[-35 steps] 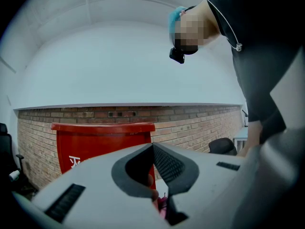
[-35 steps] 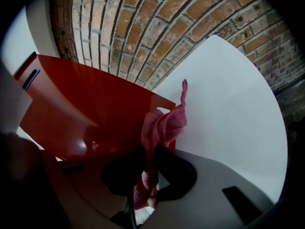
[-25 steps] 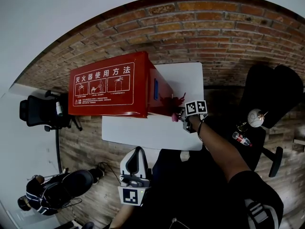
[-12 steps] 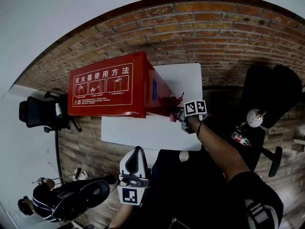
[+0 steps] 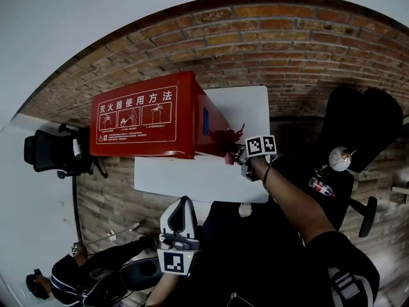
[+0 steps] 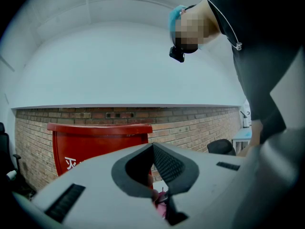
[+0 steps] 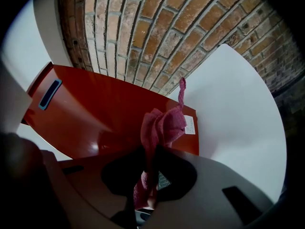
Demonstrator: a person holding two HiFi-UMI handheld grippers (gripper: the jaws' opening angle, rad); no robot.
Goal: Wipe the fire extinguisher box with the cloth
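Note:
The red fire extinguisher box (image 5: 140,117) lies on a white table (image 5: 192,179), with its white-lettered face up. My right gripper (image 5: 239,155) is at the box's right end, shut on a pink cloth (image 5: 227,139) that rests against that end. In the right gripper view the cloth (image 7: 160,126) rises bunched from between the jaws (image 7: 150,162) in front of the glossy red panel (image 7: 95,123). My left gripper (image 5: 183,215) hangs low near my body, off the table's near edge, jaws together and empty (image 6: 153,149). It looks toward the box (image 6: 95,142).
A brick wall (image 5: 287,37) runs behind the table. A black office chair (image 5: 54,151) stands at the left and another black chair (image 5: 364,126) at the right, with a bottle (image 5: 321,187) beside it. A person (image 5: 83,274) crouches at the bottom left.
My right gripper and the cloth have shifted slightly left along the box's end. The person at the bottom left has moved lower. The left gripper has stayed put.

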